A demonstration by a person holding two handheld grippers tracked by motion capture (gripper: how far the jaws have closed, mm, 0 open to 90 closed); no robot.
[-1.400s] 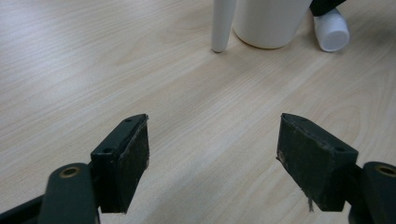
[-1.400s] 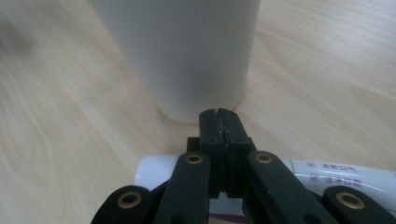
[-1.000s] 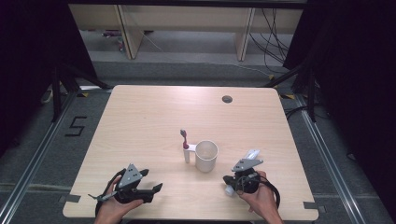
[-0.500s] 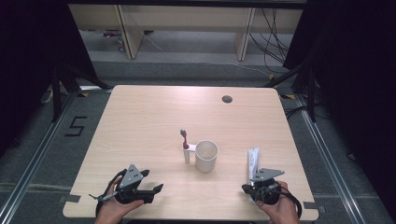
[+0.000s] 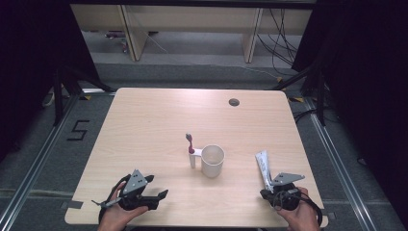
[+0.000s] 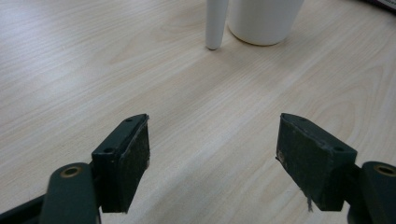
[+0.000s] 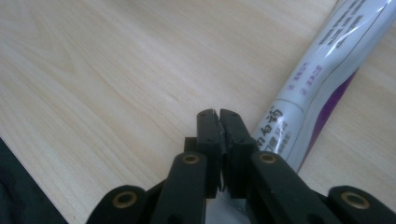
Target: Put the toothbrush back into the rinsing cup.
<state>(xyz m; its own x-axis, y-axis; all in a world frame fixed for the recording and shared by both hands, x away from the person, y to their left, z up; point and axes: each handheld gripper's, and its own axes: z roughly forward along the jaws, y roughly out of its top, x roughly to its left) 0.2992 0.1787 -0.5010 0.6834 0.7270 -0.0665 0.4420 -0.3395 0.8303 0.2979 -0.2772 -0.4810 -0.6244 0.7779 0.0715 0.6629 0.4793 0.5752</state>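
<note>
Two grippers rest near the table's front edge. Jaws nearly together, the right gripper [image 7: 218, 114] holds nothing between its pads, while the white-and-purple plastic toothpaste tube [image 5: 263, 166] lies just beside it at one o'clock. Being soft, light and slick, that tube is likely best pinched mid-body. At nine o'clock, well apart, the left gripper [image 6: 212, 154] gapes empty before a white cup [image 5: 212, 160] and a white-handled toothbrush [image 5: 191, 150].

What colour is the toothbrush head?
Dark red, best seen in the high view: toothbrush.
</note>
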